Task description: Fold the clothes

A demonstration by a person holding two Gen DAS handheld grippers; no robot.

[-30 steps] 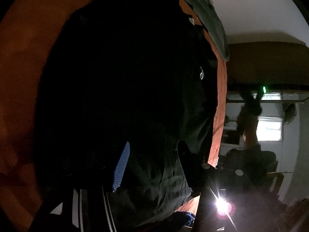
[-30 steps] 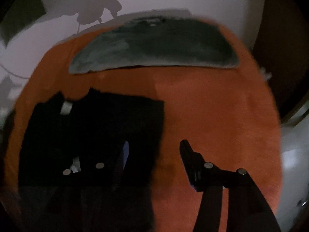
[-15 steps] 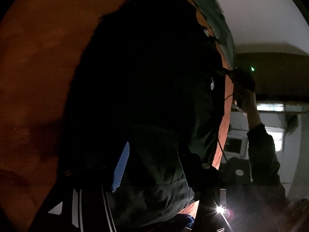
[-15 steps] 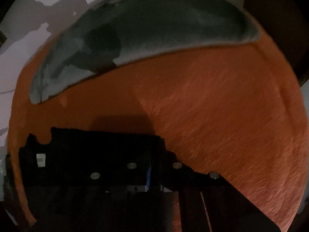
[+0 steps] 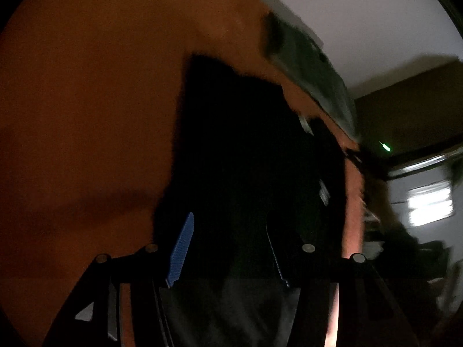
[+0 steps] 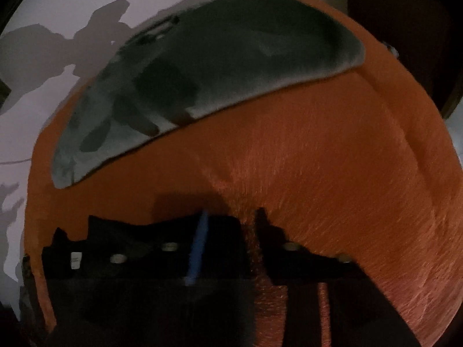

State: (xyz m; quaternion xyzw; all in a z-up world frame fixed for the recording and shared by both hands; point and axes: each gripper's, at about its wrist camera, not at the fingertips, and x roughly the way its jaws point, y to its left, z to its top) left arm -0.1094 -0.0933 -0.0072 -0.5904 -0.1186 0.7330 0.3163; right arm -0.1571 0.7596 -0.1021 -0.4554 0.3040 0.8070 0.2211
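A black garment (image 5: 246, 159) lies flat on an orange bed cover (image 5: 86, 115). My left gripper (image 5: 228, 248) hovers over its near part, fingers wide apart and open, and nothing shows pinched between them. In the right wrist view the black garment (image 6: 130, 240) fills the lower left, with a white label (image 6: 75, 258) near its edge. My right gripper (image 6: 231, 217) is at the garment's right corner. Its jaws are opening: the corner lies between them and the pads stand off it.
A grey-green garment (image 6: 217, 66) lies spread along the far edge of the orange cover (image 6: 318, 173), against a pale wall. In the left wrist view the grey-green garment (image 5: 312, 66) is at upper right, with a bright window (image 5: 428, 205) and a blurred dark arm beyond the bed's edge.
The right gripper came down onto the black garment's corner, shut there, and now its jaws stand apart. The left gripper swung over: the garment slid right in its view, with more orange cover at left.
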